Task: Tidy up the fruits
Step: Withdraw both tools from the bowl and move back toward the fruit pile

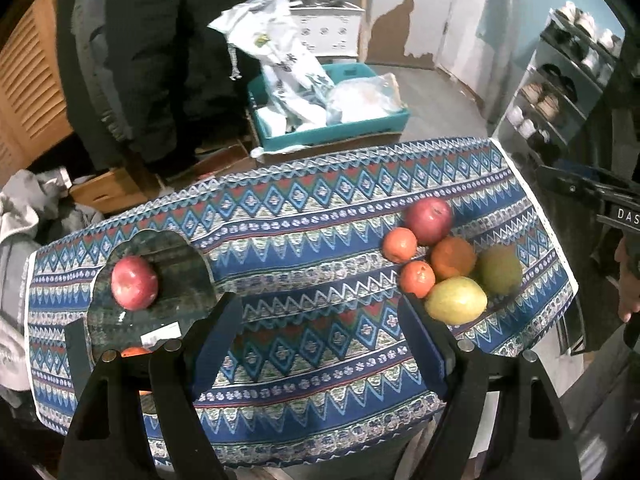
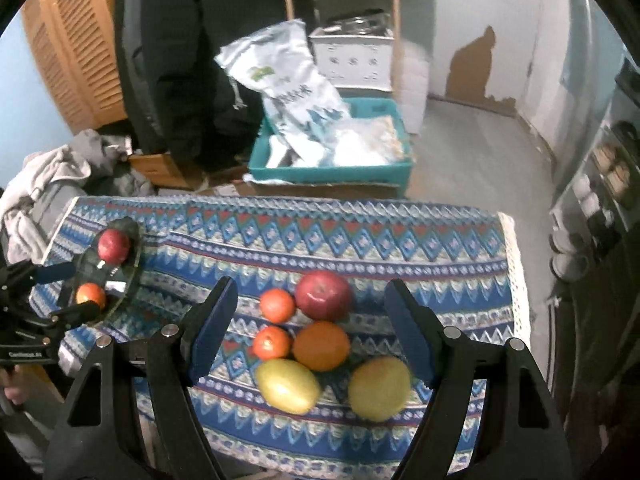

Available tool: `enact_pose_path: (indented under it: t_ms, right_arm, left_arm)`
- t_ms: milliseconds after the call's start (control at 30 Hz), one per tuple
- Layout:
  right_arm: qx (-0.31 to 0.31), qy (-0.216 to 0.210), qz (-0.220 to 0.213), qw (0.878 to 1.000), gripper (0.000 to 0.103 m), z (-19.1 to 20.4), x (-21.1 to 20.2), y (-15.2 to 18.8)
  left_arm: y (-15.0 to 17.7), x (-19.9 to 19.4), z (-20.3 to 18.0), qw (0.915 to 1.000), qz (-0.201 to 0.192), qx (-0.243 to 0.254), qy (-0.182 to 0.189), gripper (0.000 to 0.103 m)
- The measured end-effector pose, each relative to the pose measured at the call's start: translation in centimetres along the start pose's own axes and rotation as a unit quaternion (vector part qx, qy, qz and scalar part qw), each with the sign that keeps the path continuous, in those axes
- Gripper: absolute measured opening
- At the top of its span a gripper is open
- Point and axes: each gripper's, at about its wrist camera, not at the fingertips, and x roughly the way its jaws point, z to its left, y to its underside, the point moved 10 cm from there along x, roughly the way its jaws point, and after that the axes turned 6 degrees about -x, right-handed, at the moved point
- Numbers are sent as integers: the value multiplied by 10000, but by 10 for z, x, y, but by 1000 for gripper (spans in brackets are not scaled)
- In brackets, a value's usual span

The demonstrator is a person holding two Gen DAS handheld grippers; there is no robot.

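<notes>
Above the patterned tablecloth, the right gripper hangs open and empty over six clustered, touching fruits, the left gripper open and empty beside the glass plate, so closing on one fruit risks rolling its neighbours away.

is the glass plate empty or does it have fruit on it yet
Not empty. The glass plate holds a red apple and a small orange fruit; six more fruits sit loose on the tablecloth.

Dim indoor light, soft motion blur throughout, heavy fisheye bending and dark corners.
</notes>
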Motion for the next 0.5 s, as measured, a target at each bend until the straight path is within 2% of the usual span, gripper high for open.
enact_pose_path:
  t_ms: [500]
  right_arm:
    - [399,258,553,9973,77,-50,25,53]
  left_arm:
    - [12,41,-38,9989,341,302,95,81]
